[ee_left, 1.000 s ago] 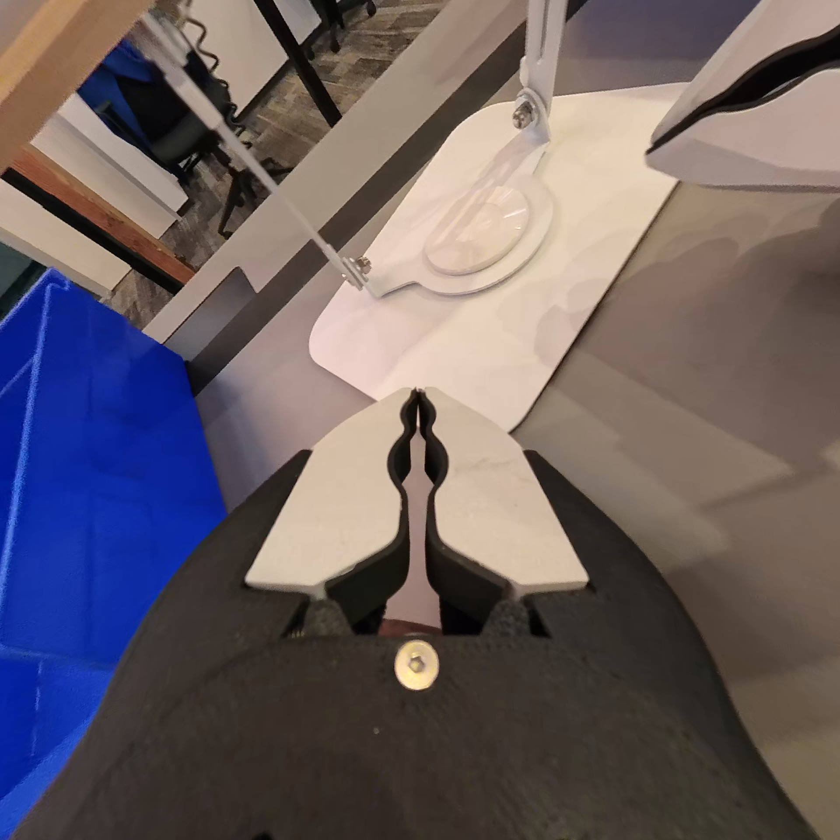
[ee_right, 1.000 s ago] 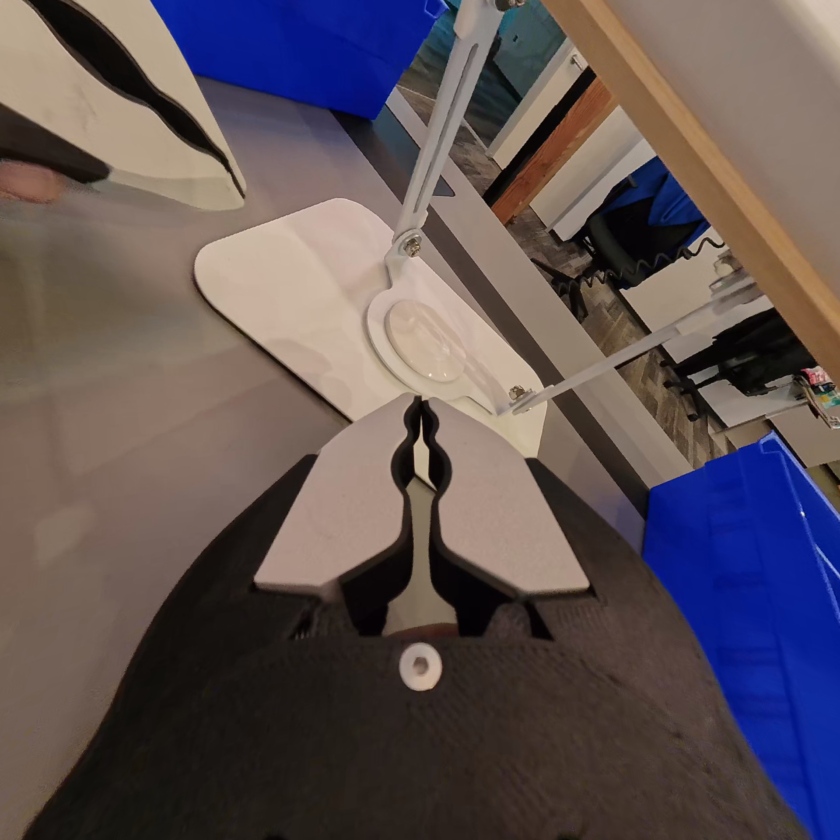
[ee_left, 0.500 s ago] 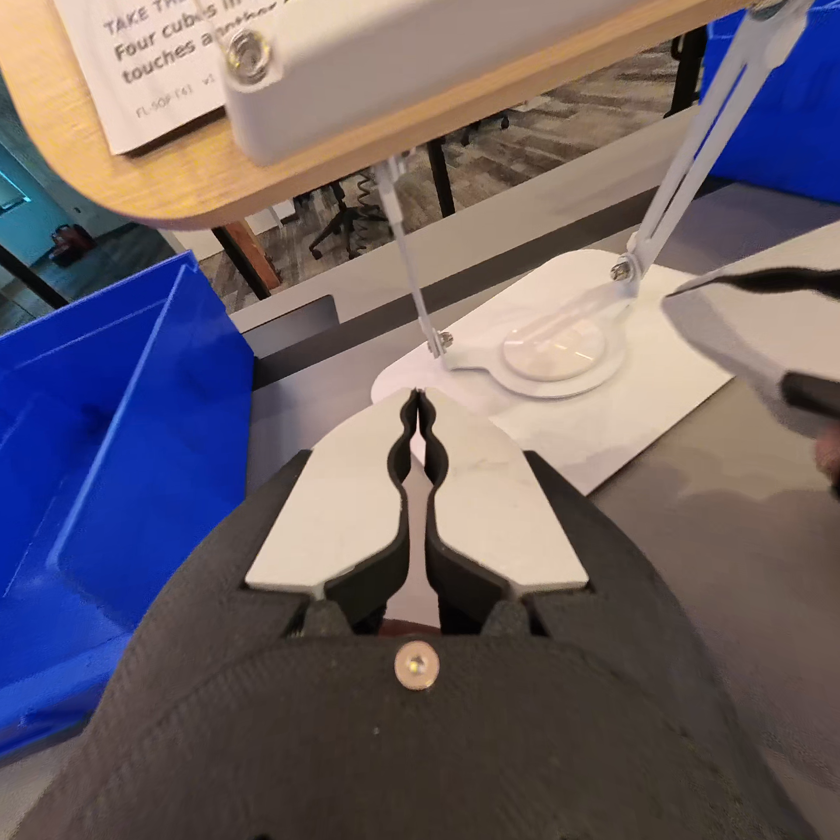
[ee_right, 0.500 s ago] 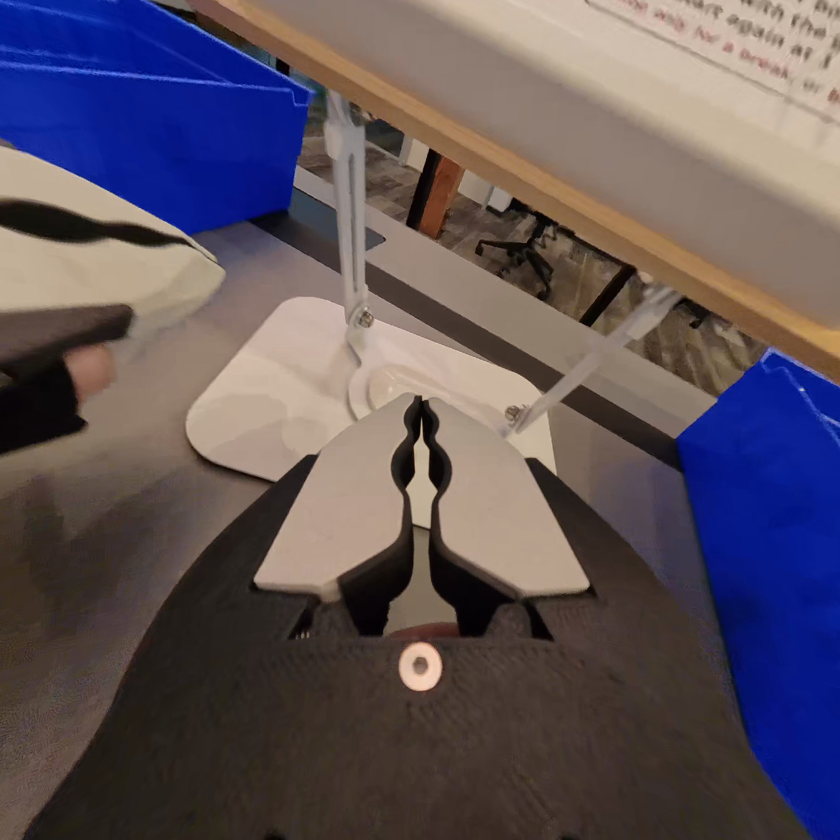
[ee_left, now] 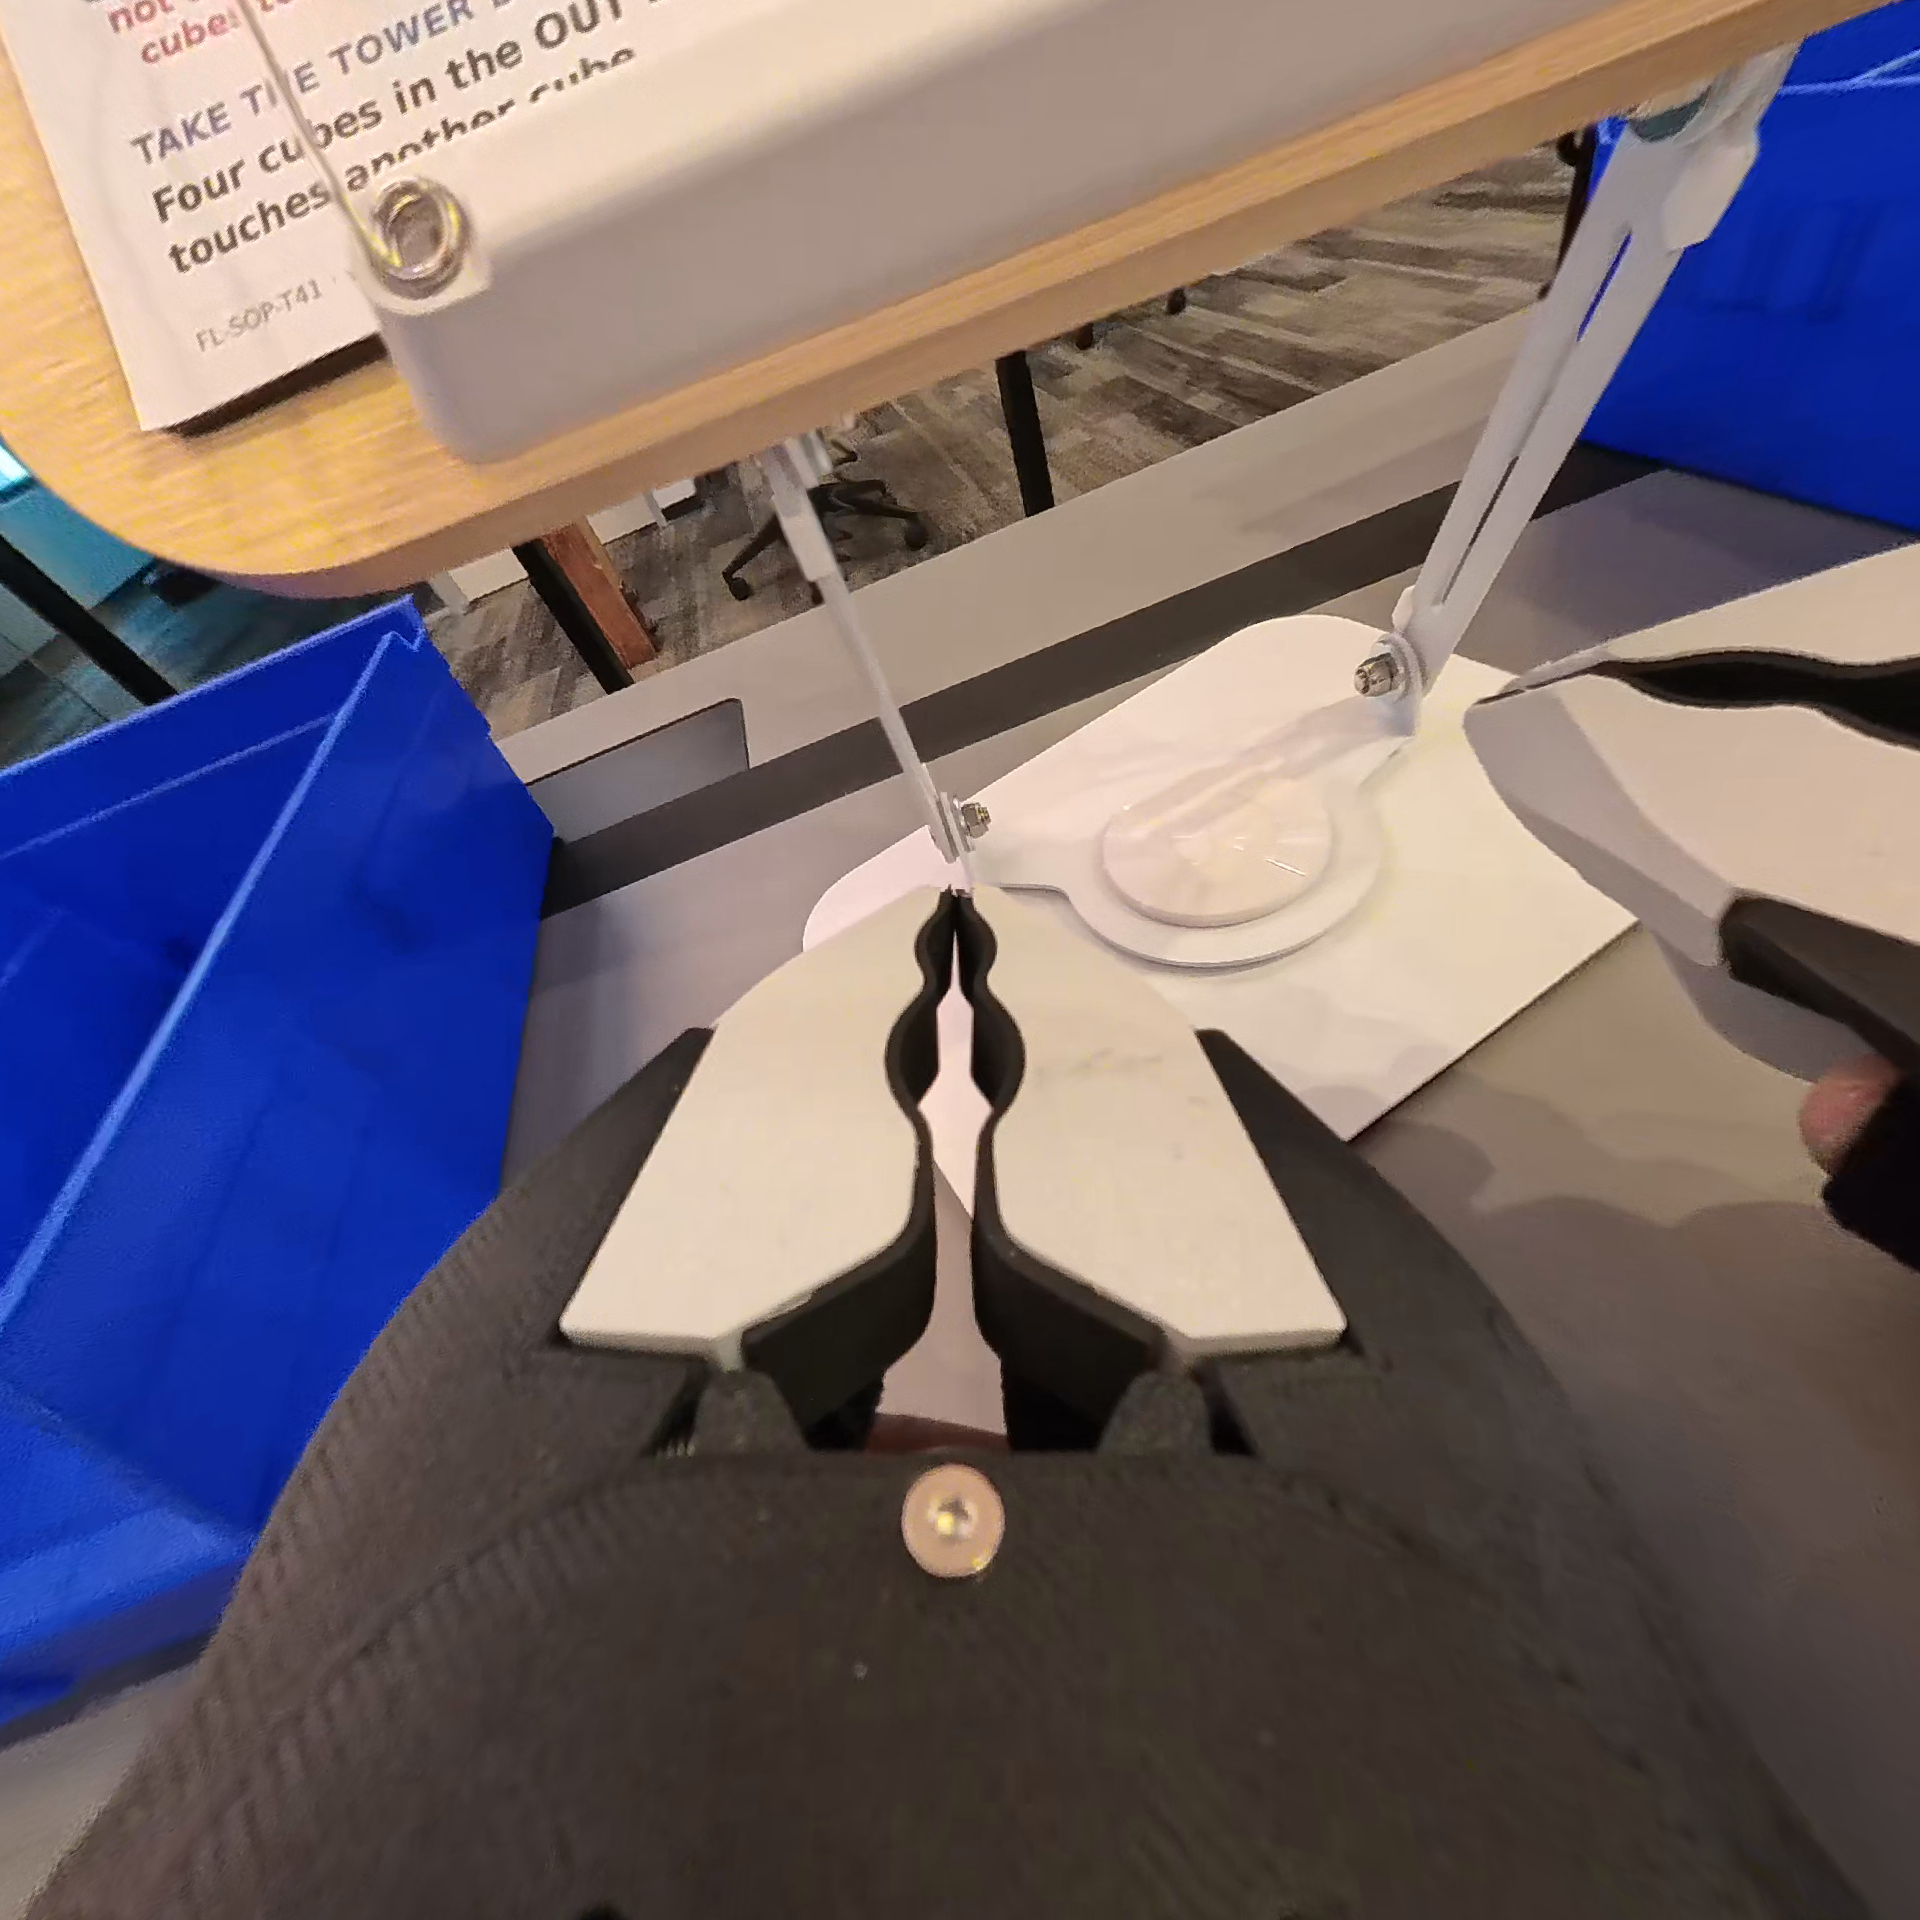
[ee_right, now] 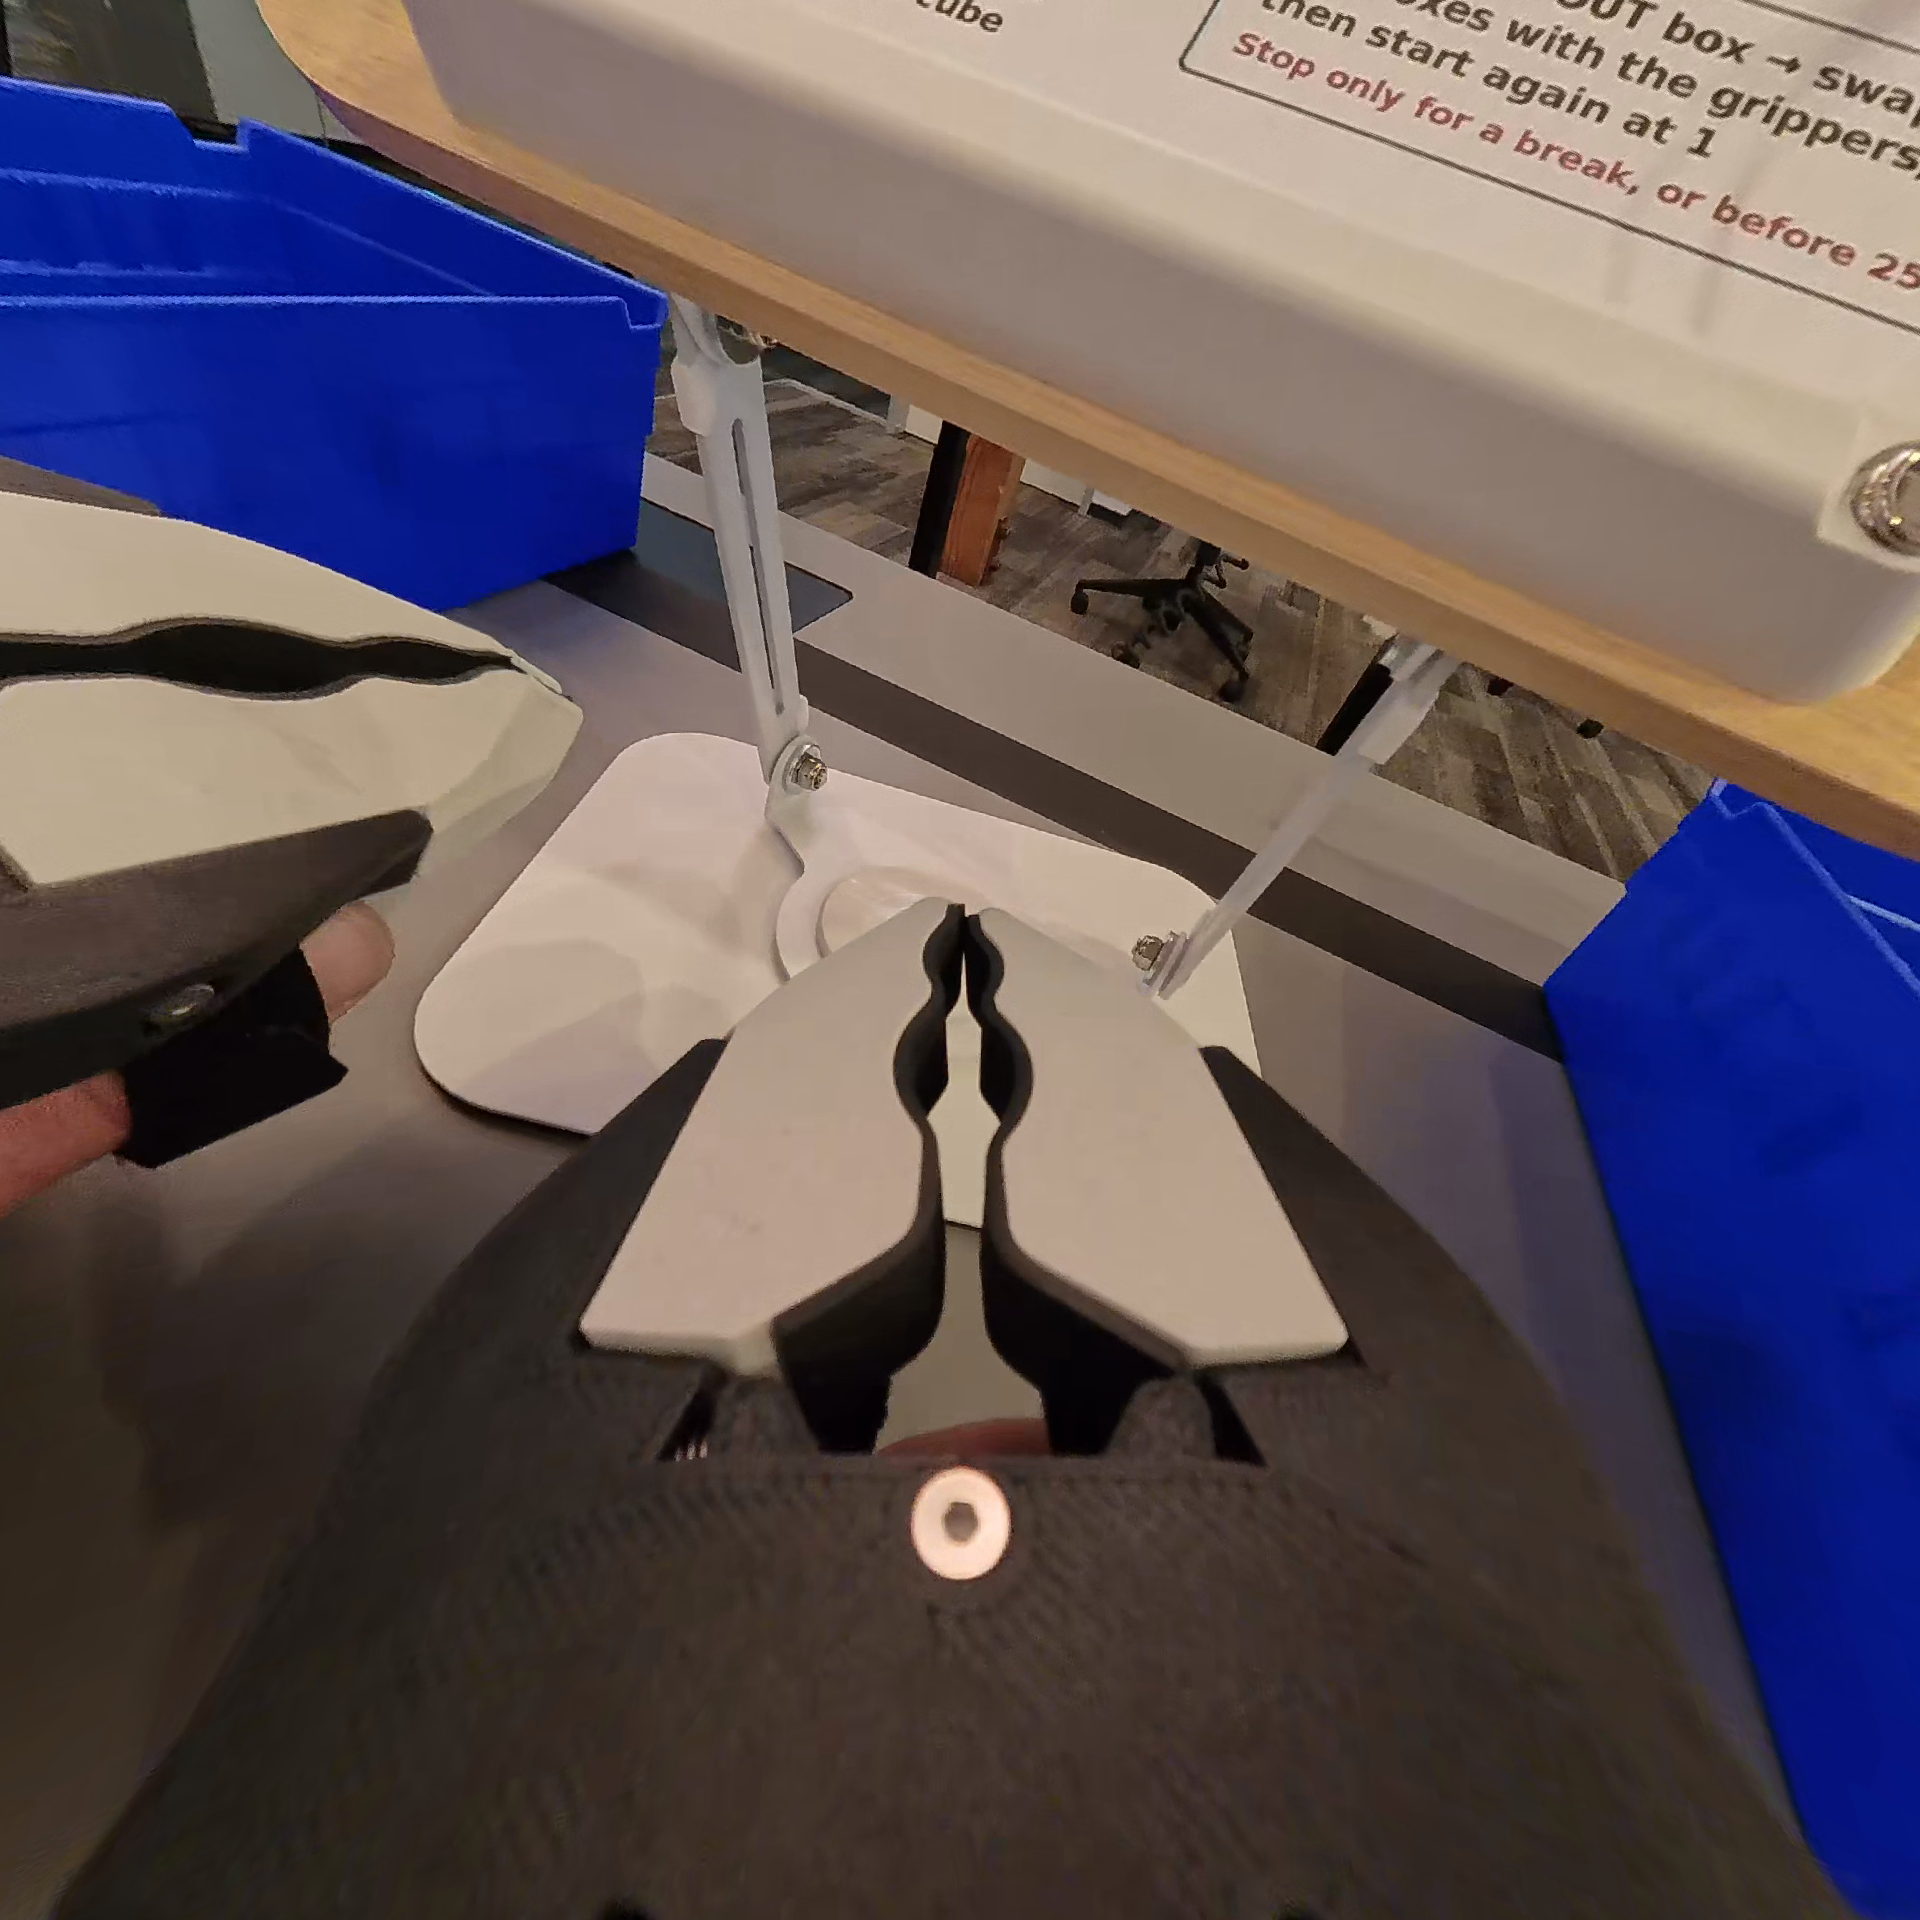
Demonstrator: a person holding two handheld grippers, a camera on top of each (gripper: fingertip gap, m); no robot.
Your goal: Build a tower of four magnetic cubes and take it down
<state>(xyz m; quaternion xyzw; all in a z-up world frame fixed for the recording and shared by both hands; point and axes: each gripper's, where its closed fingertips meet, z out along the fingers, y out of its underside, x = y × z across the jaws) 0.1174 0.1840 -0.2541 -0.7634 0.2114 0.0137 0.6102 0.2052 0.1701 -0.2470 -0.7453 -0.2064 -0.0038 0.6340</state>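
Both cameras have tilted upward: the wooden shelf with its printed sheet now fills the top, and each opposite gripper has dropped lower in view.

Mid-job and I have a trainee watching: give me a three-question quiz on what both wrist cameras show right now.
1. True or false: the left gripper is shut and holds nothing.
2. Multiple choice: what lies under the right gripper tips? A) a tower of cubes B) the white base plate of the stand C) a blue bin
3. Fill in: in the left wrist view, the blue bin stands to the ___ of the left gripper.

Key: 1 true. 2 B; no cube shows in either view. 3 left.
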